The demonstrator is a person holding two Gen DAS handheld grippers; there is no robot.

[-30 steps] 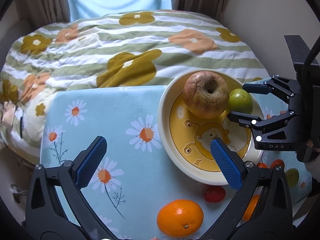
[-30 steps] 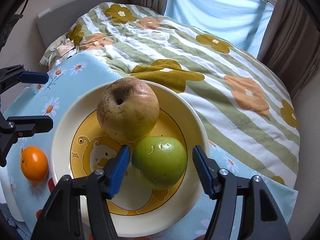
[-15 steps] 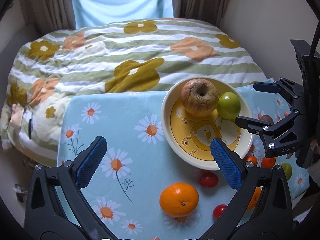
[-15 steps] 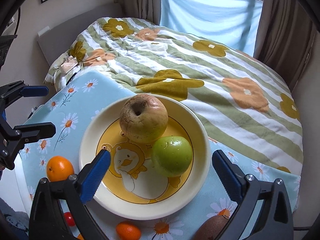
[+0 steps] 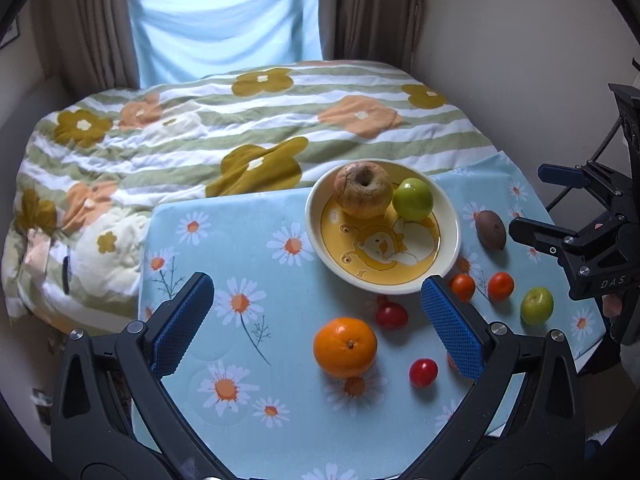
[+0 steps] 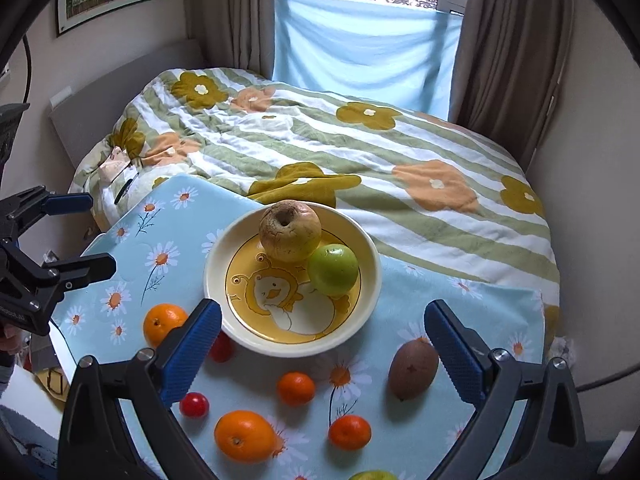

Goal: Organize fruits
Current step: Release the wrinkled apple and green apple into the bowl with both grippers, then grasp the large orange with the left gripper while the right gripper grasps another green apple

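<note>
drawn back from the green apple (image 6: 333, 269) in the bowl (image 6: 370, 280), right claw (image 6: 324, 344) gapes wide, empty.

We look steeply down along each claw from above the counter's near edge, the left camera from the left, the right from the right. Both views share the bowl (image 5: 454, 236) (image 6: 370, 280), bed (image 5: 240, 132) (image 6: 400, 168) and window.

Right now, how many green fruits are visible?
2: one green fruit in the bowl beside the brown apple; another on the cloth, far right. More may be hidden.
</note>
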